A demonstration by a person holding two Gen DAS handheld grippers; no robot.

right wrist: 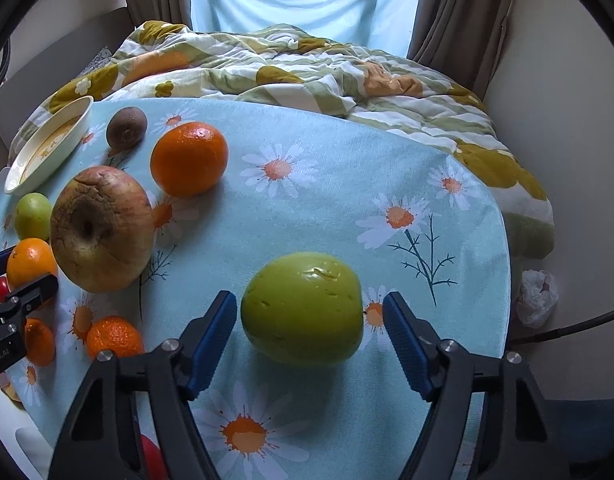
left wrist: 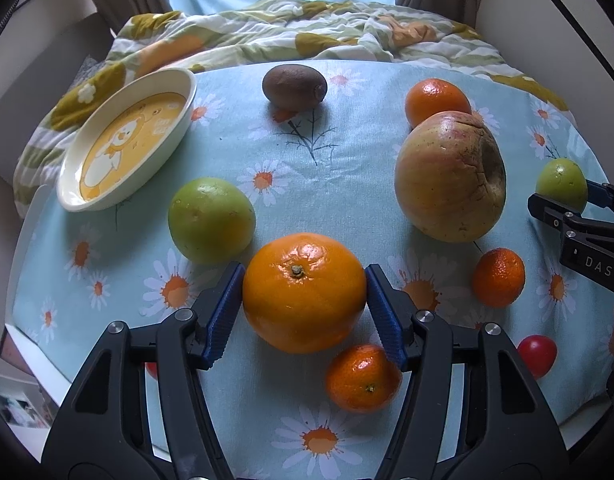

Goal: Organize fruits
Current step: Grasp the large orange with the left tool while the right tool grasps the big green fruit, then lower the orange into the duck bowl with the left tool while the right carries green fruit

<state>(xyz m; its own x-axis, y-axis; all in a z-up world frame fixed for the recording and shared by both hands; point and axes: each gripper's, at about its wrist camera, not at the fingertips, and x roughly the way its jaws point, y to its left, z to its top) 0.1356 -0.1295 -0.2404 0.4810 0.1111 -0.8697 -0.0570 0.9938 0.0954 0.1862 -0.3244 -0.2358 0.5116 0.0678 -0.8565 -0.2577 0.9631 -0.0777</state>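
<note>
Fruit stock on your round table with the pale blue daisy-print cloth [left wrist: 227, 152], listed left to right around the big wrinkled yellow-red apple [left wrist: 449, 176]:

- Oval cream dish with a yellow cartoon print [left wrist: 127, 140]: far left of the apple, at the table's edge, nothing in it.
- Green round fruit [left wrist: 211, 220]: left of the apple, near the dish.
- Brown fuzzy kiwi [left wrist: 294, 83]: behind and left of the apple.
- Large glossy orange [left wrist: 304, 291]: in front and left of the apple. Your left gripper [left wrist: 304, 308] has both blue ribbed pads [left wrist: 223, 312] pressed to its sides, clamped on it.
- Small mandarin [left wrist: 363, 378]: just in front of the large orange.
- Round orange behind the apple [left wrist: 437, 100]: touching or just beside it.
- Second small mandarin [left wrist: 498, 277]: in front and right of the apple.
- Red tomato-like fruit [left wrist: 537, 355]: further front right.
- Smooth green apple-like fruit [right wrist: 303, 306]: well right of the wrinkled apple. Your right gripper [right wrist: 309, 336] straddles it; the left pad [right wrist: 211, 340] is at its skin, the right one stands slightly apart, so not clamped.
</note>
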